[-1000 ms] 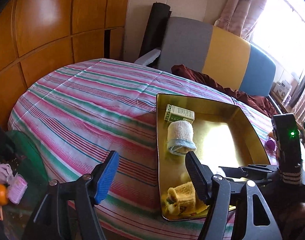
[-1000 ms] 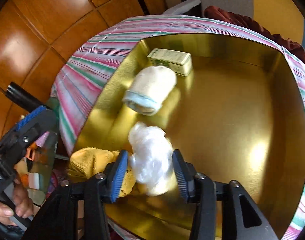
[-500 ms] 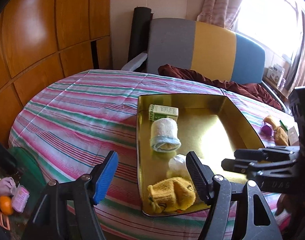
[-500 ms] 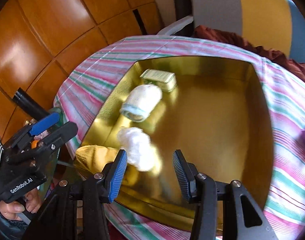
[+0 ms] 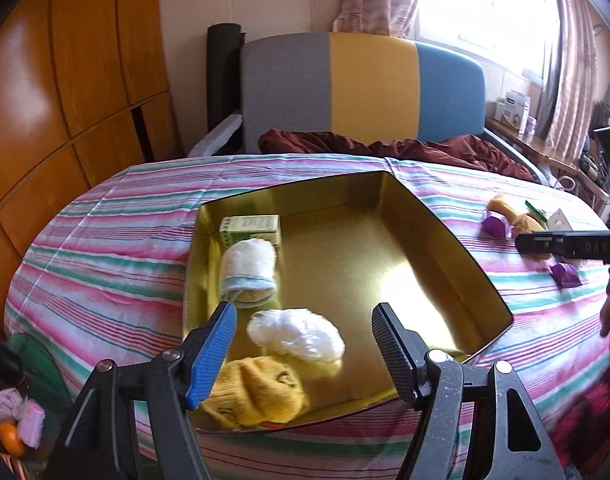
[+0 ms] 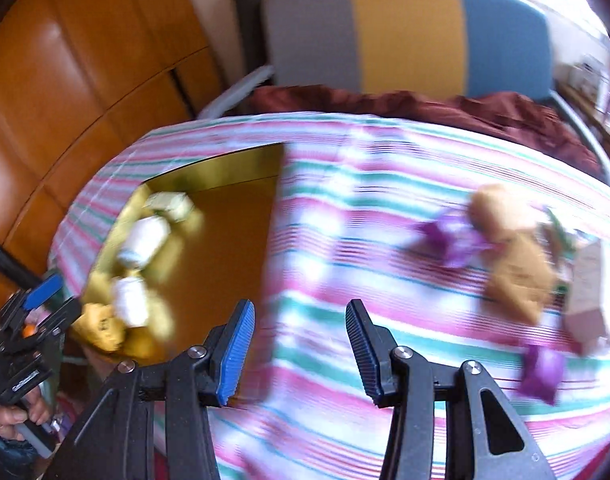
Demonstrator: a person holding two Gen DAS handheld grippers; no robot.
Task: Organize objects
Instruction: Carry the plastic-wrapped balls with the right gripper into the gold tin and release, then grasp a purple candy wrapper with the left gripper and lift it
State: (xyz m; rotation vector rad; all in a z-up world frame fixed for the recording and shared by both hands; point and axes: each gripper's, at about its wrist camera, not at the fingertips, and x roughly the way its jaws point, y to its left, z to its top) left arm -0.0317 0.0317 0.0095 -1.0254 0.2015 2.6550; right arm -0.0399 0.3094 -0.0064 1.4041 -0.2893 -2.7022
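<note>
A gold tray (image 5: 481, 280) lies on the striped tablecloth. In it are a green box (image 5: 251, 228), a rolled white sock (image 5: 249, 270), a white plastic bundle (image 5: 297, 334) and a yellow sock (image 5: 257, 394). My left gripper (image 5: 305, 340) hovers open over the tray's near end, with the bundle seen between its fingers but untouched. My right gripper (image 6: 297, 342) is open and empty above the cloth beside the tray (image 6: 233, 240). Further right lie purple items (image 6: 445, 240), a tan soft toy (image 6: 513, 264) and a pale carton (image 6: 589, 300), all blurred.
A grey, yellow and blue chair back (image 5: 365, 92) with dark red cloth (image 5: 385, 146) stands behind the table. Wooden panels (image 5: 65, 80) fill the left. A person's hand (image 6: 13, 420) holds the left gripper. Small objects (image 5: 17, 420) sit low at the left.
The right gripper let go of the white plastic bundle in the tray and swung right, over the cloth. The left gripper shifted right, so the tray now lies between its fingers.
</note>
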